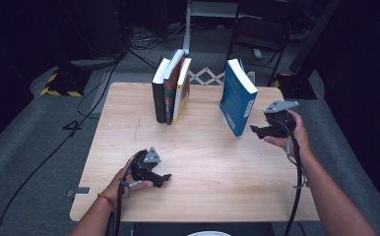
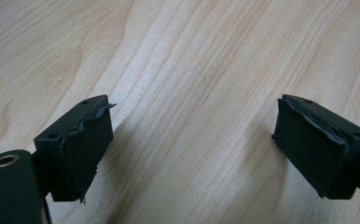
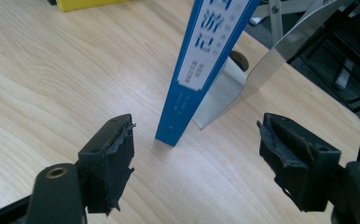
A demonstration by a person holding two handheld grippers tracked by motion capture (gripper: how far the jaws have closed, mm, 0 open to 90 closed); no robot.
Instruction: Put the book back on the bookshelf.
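Note:
A blue book (image 1: 238, 96) stands on its edge at the table's back right, tilted. In the right gripper view its spine (image 3: 201, 70) leans toward a shiny metal bookend (image 3: 262, 65) behind it. My right gripper (image 1: 255, 131) hovers just right of the book's near corner, pointing at it. Its jaws (image 3: 197, 158) are open, with the book's lower corner a little beyond them and nothing between the pads. My left gripper (image 1: 164, 178) rests low over the table's front left, open (image 2: 192, 149) above bare wood.
A black, a red and a yellow book (image 1: 171, 91) stand together at the back middle of the light wooden table (image 1: 203, 162). The yellow book's edge (image 3: 89, 3) shows far off. Cables and dark stands lie on the floor behind the table.

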